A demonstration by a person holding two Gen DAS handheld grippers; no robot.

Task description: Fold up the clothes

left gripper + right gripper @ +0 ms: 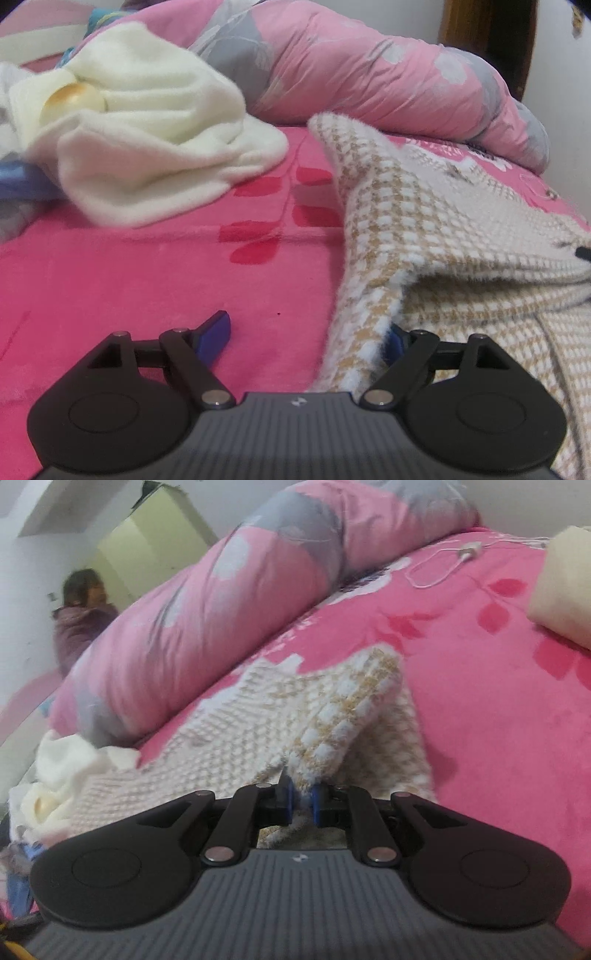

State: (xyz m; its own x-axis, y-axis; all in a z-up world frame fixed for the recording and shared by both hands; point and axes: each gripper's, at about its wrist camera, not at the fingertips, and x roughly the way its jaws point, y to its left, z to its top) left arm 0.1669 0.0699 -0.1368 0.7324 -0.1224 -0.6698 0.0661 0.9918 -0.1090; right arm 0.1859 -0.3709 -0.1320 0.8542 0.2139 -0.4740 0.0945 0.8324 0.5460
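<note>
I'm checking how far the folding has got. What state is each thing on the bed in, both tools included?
Left tool: open, nothing clamped; checked garment's edge covers its right finger.
Right tool: shut on the checked garment.
Checked garment: partly folded, one flap doubled over, pinched at a fold.
Cream garment: crumpled in a heap, unfolded.
Pink quilt: rolled up along the bed's far side.
White cable: lying loose on the bedsheet.

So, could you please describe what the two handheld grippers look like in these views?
Both look alike. The left gripper and right gripper each have a dark grey ribbed body with a small white logo, two round black housings at the sides, black linkage arms with silver pivot pins, and blue pads on the fingers. No cables, hands or sleeves show.
</note>
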